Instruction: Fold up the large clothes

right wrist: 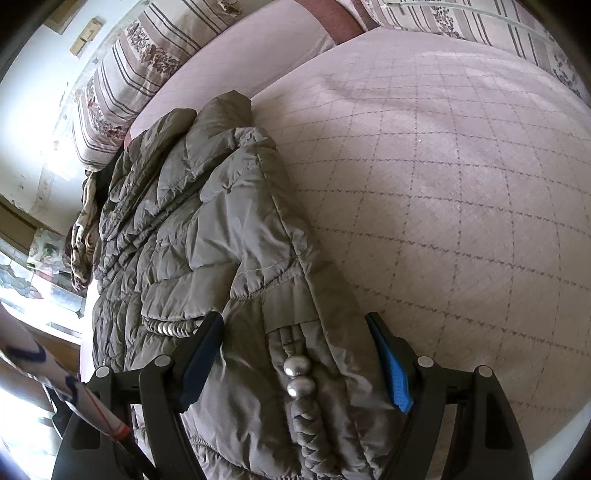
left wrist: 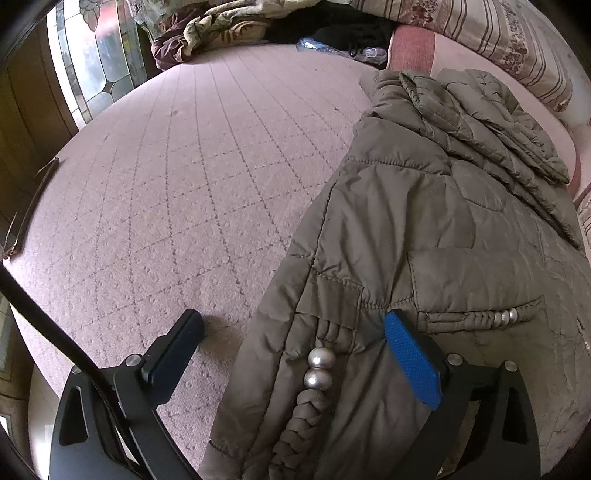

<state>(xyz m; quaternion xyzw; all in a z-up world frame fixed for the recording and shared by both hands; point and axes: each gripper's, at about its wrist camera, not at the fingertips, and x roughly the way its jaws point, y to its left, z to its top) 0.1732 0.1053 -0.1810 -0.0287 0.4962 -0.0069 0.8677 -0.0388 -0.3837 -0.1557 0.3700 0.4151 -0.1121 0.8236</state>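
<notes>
Folding looks partly done: jacket (left wrist: pixel 424 240) lies narrowed lengthwise on the bed (left wrist: pixel 184 184), right of frame, while left hand-held gripper (left wrist: pixel 295 325) and right hand-held gripper (right wrist: pixel 295 328) gape over its hem, gripping nothing.

We log the jacket (left wrist: pixel 424 229) lying flat on the bed cover (left wrist: pixel 184 184), our landmark. Its hood (left wrist: pixel 491 122) sits at the jacket's far end, toward the pillow (left wrist: pixel 509 40) at the cover's far edge. A bundled blanket (left wrist: pixel 218 29) lies on the cover's far side, left of the jacket in the left wrist view. The left gripper (left wrist: pixel 295 325) straddles the jacket's near left edge, one finger over the cover. The right gripper (right wrist: pixel 295 332) straddles the near right edge, with beads (right wrist: pixel 297 376) between its fingers.
</notes>
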